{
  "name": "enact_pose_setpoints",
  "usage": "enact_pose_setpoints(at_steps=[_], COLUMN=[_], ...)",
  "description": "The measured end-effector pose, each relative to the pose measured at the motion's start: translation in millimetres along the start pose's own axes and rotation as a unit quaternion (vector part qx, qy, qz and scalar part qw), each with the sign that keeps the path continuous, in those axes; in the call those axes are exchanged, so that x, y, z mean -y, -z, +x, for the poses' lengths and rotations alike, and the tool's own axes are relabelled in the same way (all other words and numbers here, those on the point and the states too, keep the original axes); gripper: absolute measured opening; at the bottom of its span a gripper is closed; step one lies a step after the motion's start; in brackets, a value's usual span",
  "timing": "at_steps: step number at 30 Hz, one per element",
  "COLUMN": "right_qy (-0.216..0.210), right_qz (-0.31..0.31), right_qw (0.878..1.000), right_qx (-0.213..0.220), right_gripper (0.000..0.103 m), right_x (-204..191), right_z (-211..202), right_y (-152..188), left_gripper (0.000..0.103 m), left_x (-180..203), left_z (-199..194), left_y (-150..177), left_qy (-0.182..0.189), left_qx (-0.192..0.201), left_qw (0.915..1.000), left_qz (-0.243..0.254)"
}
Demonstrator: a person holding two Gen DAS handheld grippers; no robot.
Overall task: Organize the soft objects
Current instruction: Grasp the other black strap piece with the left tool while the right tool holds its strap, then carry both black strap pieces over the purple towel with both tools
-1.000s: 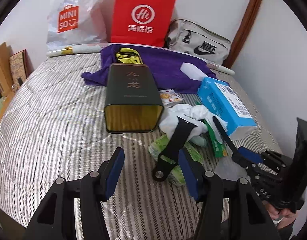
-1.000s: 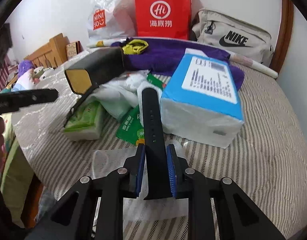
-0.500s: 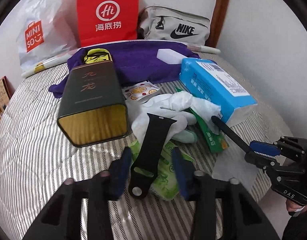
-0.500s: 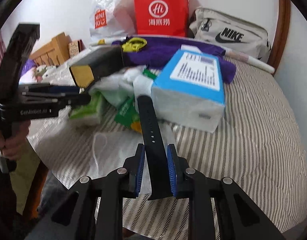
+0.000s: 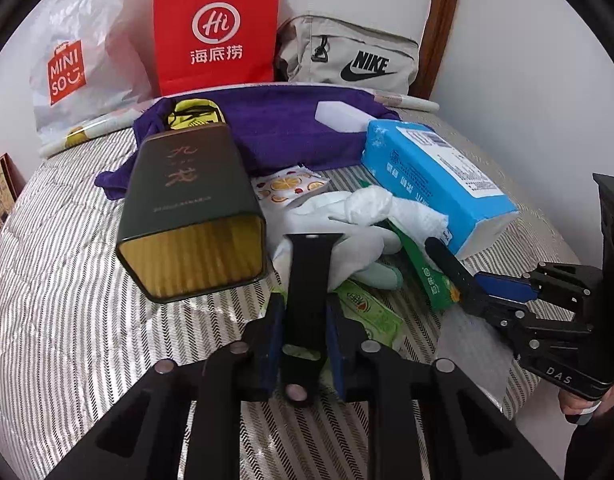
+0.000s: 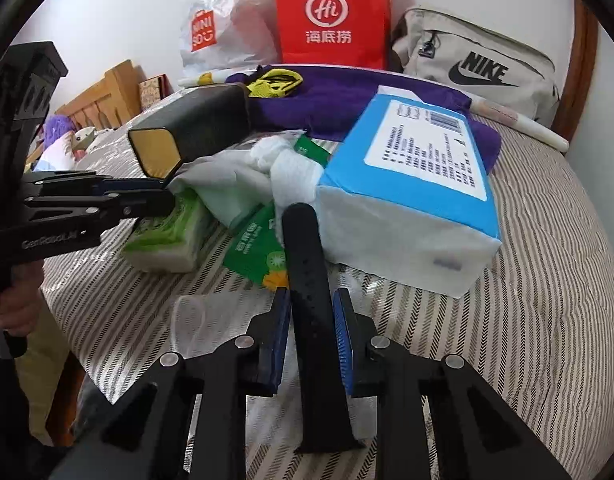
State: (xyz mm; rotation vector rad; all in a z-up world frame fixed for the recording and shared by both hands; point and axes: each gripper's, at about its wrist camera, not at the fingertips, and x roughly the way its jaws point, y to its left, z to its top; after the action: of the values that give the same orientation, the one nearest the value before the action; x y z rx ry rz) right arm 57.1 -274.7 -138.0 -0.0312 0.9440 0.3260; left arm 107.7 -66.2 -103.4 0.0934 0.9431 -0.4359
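Two black watch-strap halves are held over a striped bed. My left gripper [image 5: 303, 332] is shut on the buckle-end strap [image 5: 309, 276], which lies over a white glove [image 5: 347, 220]. My right gripper [image 6: 312, 324] is shut on the holed strap [image 6: 311, 276], whose tip points at a blue tissue pack [image 6: 411, 184]. The right gripper also shows in the left wrist view [image 5: 479, 284], and the left gripper in the right wrist view [image 6: 163, 196].
A dark green tin box [image 5: 191, 208] lies on its side. Green tissue packets [image 6: 167, 236], a purple cloth [image 5: 291, 128], a red paper bag [image 5: 215, 24], a Miniso bag [image 5: 79, 56] and a Nike bag [image 5: 347, 56] crowd the bed's far half.
My left gripper moved in on the buckle-end strap and closed on it. My right gripper kept its grip on the holed strap and shifted slightly.
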Motion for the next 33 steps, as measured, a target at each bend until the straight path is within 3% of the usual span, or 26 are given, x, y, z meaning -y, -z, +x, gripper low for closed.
enact_pose_setpoints(at_steps=[13, 21, 25, 27, 33], right_qy=[0.003, 0.016, 0.013, 0.018, 0.022], right_qz=[-0.002, 0.036, 0.037, 0.034, 0.028], right_qw=[1.000, 0.999, 0.999, 0.999, 0.999], right_qx=[0.017, -0.015, -0.009, -0.005, 0.007], right_gripper=[0.021, 0.021, 0.025, 0.021, 0.020], right_x=[1, 18, 17, 16, 15], right_z=[-31, -14, -9, -7, -20], right_y=[8, 19, 17, 16, 15], left_gripper=[0.019, 0.022, 0.022, 0.019, 0.018], left_x=[-4, -3, -2, -2, -13], left_z=[8, 7, 8, 6, -8], left_y=[0, 1, 2, 2, 4], left_qy=[0.016, 0.015, 0.016, 0.011, 0.022], left_qx=[-0.001, -0.005, 0.000, 0.003, 0.011], left_qw=[0.9998, 0.9997, 0.9998, 0.9998, 0.9993], left_qz=[-0.011, -0.017, -0.015, -0.014, -0.028])
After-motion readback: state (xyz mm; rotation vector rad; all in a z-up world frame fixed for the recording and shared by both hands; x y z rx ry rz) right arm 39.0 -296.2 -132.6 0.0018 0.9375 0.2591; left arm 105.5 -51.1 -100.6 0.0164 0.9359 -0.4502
